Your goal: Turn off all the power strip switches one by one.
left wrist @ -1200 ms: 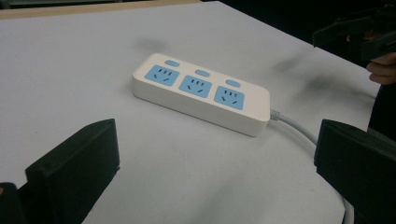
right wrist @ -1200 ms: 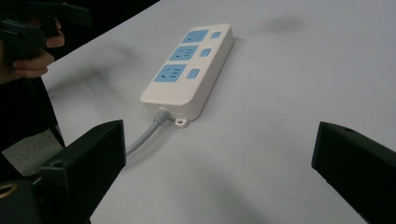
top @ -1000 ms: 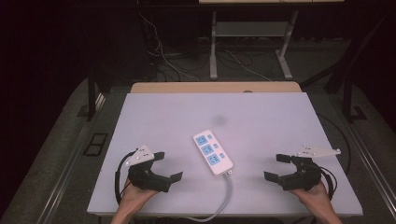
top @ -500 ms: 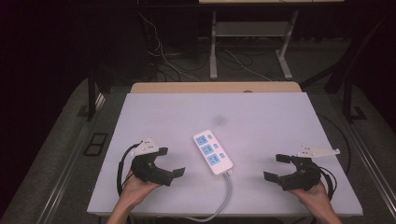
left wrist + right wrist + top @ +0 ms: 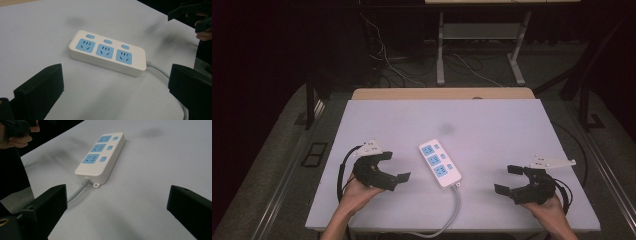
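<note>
1. While it lies flat near the middle of the white table (image 5: 492, 125), a little toward our edge, the power strip (image 5: 440, 163) touches neither gripper.
2. We count three blue sockets (image 5: 106, 50) along its white body, each with a small blue switch (image 5: 107, 41) beside it.
3. Its grey cord (image 5: 455, 207) leaves the end nearest us and curves down to the table's front edge.
4. From the left gripper view we see the strip ahead of the jaws, set at an angle, with the cord (image 5: 160, 70) running off toward the right-hand jaw.
5. From the right gripper view we see the strip (image 5: 102, 153) ahead and to the left, its cord end pointing toward us beside a small mounting tab (image 5: 96, 185).
6. We hold the left gripper (image 5: 389, 165) just to the left of the strip, near it but apart; its jaws are spread wide with nothing between them.
7. We hold the right gripper (image 5: 509, 179) well apart from the strip on the right side of the table; its jaws are also spread wide and hold nothing.
8. Faint dark smudges (image 5: 447, 128) mark the table surface beyond the strip.
9. Behind the table we see a strip of wooden board (image 5: 442, 93), and farther back cables (image 5: 387, 65) on the dark floor and the legs of a metal stand (image 5: 441, 50).
</note>
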The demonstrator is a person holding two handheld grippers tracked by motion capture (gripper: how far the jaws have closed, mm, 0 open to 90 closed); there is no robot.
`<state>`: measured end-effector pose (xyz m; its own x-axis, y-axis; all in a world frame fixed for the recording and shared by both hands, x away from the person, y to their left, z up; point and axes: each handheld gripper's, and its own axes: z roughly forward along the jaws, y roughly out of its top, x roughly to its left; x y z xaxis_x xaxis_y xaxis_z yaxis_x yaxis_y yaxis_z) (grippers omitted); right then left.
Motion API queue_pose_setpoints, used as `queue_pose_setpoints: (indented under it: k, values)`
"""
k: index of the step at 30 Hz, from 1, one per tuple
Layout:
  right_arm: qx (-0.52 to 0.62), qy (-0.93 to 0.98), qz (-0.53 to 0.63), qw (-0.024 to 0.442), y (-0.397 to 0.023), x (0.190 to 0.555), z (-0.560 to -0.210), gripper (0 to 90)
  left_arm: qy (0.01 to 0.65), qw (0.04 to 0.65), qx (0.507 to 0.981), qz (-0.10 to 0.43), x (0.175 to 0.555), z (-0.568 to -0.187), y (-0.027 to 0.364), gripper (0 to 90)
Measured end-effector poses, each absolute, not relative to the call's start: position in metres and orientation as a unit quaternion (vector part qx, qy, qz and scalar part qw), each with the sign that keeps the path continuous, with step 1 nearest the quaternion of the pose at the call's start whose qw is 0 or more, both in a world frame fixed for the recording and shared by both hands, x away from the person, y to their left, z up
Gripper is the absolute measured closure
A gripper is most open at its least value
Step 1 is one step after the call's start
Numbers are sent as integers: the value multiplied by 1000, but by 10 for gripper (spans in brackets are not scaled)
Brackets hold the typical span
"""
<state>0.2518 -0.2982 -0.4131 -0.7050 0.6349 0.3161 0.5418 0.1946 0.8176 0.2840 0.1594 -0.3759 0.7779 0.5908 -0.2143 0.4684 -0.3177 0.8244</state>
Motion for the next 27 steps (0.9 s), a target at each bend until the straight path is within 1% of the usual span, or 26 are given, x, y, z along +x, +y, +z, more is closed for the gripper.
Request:
queue_pose_setpoints:
  k: [27]
  values:
    - [381, 774, 504, 41, -298, 252, -413, 27, 300, 460, 834, 53, 314, -353, 144, 0]
